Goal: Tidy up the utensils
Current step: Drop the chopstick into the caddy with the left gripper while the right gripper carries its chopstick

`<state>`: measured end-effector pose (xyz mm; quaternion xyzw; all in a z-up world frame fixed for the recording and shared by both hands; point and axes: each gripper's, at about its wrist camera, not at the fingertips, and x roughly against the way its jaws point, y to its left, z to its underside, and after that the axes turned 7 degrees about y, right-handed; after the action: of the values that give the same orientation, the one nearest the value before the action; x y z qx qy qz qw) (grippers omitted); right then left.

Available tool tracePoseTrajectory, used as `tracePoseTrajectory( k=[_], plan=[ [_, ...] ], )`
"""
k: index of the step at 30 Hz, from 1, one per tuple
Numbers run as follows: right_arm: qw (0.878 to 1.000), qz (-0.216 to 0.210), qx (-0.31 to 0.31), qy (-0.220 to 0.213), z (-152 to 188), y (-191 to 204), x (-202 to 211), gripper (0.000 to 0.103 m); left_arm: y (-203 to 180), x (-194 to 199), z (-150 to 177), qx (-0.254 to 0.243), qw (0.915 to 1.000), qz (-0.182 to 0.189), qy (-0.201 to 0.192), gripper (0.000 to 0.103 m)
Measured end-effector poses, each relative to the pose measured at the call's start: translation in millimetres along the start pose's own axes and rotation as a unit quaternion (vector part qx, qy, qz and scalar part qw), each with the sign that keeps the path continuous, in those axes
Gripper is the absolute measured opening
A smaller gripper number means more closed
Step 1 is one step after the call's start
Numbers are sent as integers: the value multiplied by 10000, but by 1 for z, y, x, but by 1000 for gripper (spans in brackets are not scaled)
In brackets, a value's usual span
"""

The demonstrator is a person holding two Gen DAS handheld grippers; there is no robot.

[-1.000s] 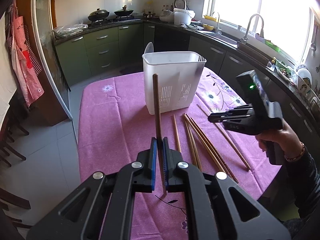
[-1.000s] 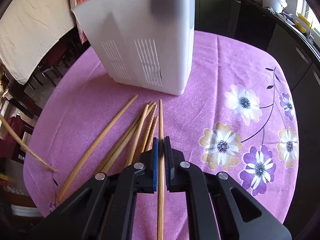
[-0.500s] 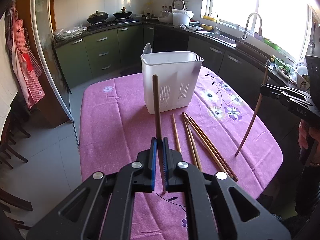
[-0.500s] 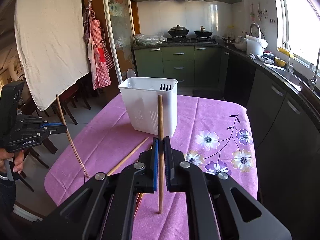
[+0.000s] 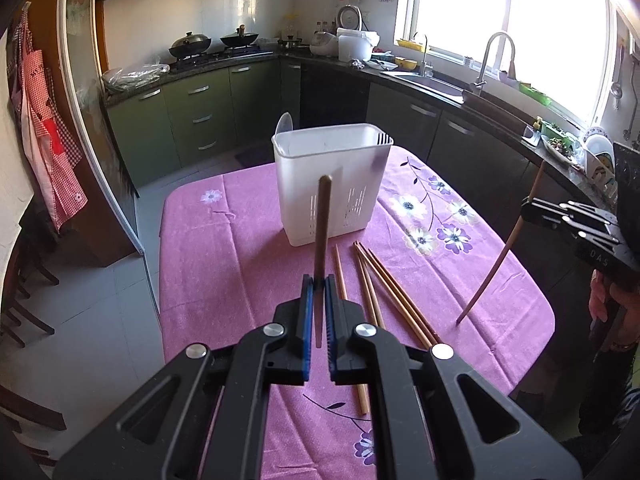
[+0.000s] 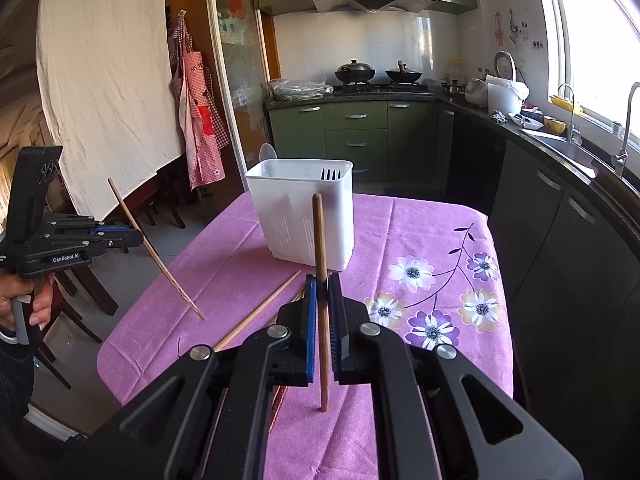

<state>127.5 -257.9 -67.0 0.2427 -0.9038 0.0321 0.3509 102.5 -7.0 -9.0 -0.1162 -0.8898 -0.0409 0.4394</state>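
Note:
My left gripper (image 5: 319, 282) is shut on a wooden chopstick (image 5: 322, 232) held upright above the pink tablecloth; it also shows in the right wrist view (image 6: 138, 236), chopstick (image 6: 160, 260) slanting down. My right gripper (image 6: 322, 280) is shut on another chopstick (image 6: 320, 248), also upright, and appears at the right edge of the left wrist view (image 5: 528, 208) with its chopstick (image 5: 500, 256). A white utensil caddy (image 5: 332, 188) stands mid-table (image 6: 304, 212), fork tines and a spoon showing inside. Several loose chopsticks (image 5: 384, 284) lie in front of it.
The table (image 5: 224, 248) has a pink floral cloth. Dark chairs (image 6: 76, 292) stand at its left side. Green kitchen cabinets (image 5: 192, 116), a stove with pans (image 6: 376, 76) and a sink counter (image 5: 460, 92) surround it. Aprons (image 6: 196, 120) hang on a door.
My right gripper lifted a chopstick off the table and tilted up from looking down at the cloth to facing the kitchen. Left gripper holds its chopstick steady.

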Motion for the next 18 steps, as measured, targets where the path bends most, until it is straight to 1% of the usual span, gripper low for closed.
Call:
tracePoseTrajectory(
  k=[4, 9, 13, 18],
  plan=[
    [10000, -15, 7, -4, 1, -1, 1, 6, -5, 15, -34, -136, 9997, 61, -179, 6],
    [10000, -40, -8, -10, 2, -2, 3, 6, -14, 36, -91, -277, 9982, 114, -529, 6],
    [10000, -86, 16, 3, 2, -3, 4, 6, -18, 46, -135, -320, 9966, 157, -746, 6],
    [9999, -149, 27, -9, 2, -5, 6, 7, -22, 44, -178, -330, 9948, -8, -959, 6]
  ],
)
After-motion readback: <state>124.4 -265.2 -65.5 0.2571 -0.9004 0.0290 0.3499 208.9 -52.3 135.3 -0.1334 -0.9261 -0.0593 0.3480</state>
